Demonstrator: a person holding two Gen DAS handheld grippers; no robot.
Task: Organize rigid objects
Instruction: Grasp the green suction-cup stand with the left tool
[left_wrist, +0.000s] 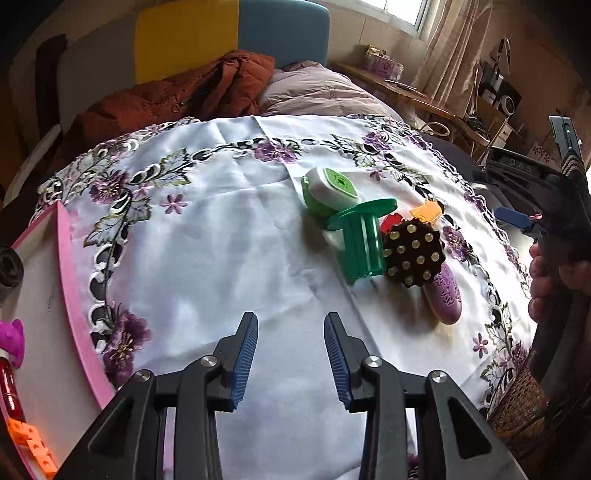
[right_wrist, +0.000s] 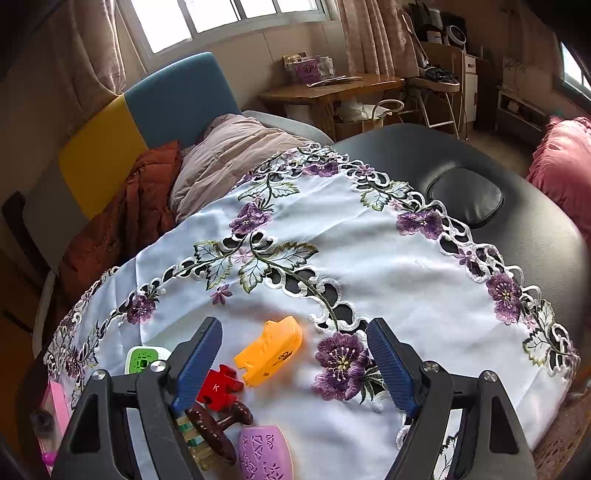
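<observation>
On a white tablecloth (left_wrist: 229, 258) embroidered with purple flowers and cut-out leaf borders, a small cluster of rigid plastic objects lies toward the right side in the left wrist view. Farthest back is a white and green rounded case (left_wrist: 332, 190), with a green plastic spool-like stand (left_wrist: 360, 242) just in front of it and touching it. Beside that stand sits a dark brown massager head studded with pale round bumps (left_wrist: 413, 253), overlapping a lilac oval plastic piece with a raised pattern (left_wrist: 445, 295). A red jigsaw-shaped block marked K (right_wrist: 219, 387) and an orange-yellow curved plastic piece (right_wrist: 269, 350) lie just behind the massager. Along the left edge stands a pink-rimmed white tray (left_wrist: 70, 288) holding small orange cubes (left_wrist: 33, 445) and a magenta toy (left_wrist: 13, 341). Low in front, the left gripper (left_wrist: 290, 363) hovers over bare cloth, its blue-padded jaws spread and empty. Nearer the cluster, the right gripper (right_wrist: 295, 367) hangs with its jaws spread wide, holding nothing, the orange-yellow piece lying on the cloth between them.
</observation>
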